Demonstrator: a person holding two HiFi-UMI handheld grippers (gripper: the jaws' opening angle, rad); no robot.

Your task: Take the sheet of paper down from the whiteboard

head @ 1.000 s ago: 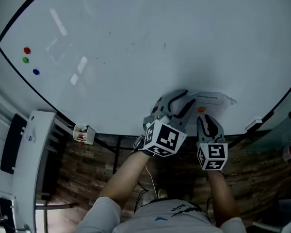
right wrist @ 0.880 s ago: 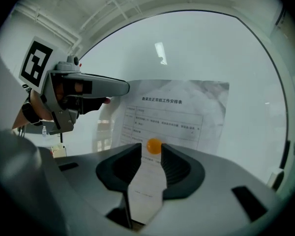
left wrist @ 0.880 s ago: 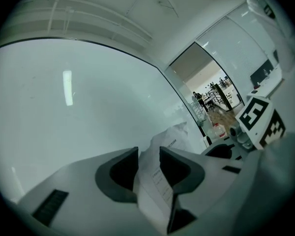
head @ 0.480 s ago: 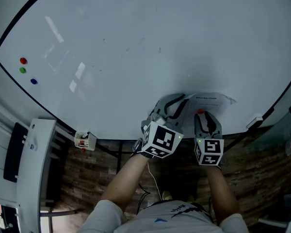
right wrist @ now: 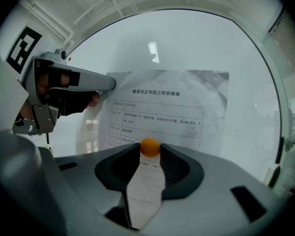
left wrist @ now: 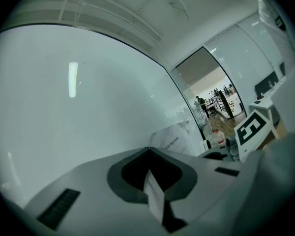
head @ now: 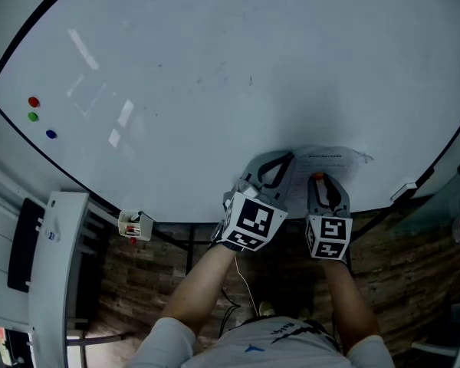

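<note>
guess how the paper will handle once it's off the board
Probably floppy: the paper looks thin and wrinkled. Likely very light, as a small magnet pins it. Pinched at one edge by the left gripper, it may droop.

Whiteboard [head: 215, 60]: we've got wide bare room upper-left; only 3 magnets [head: 34, 116] at the far-left edge. Lower right is tight. Left gripper [head: 285, 159] blocks the sheet's [head: 339, 159] left edge. Right gripper [head: 319, 182] is just beside it, jaws closing w/ orange magnet [right wrist: 150, 146] between. Bare board above & right of the sheet.
</note>
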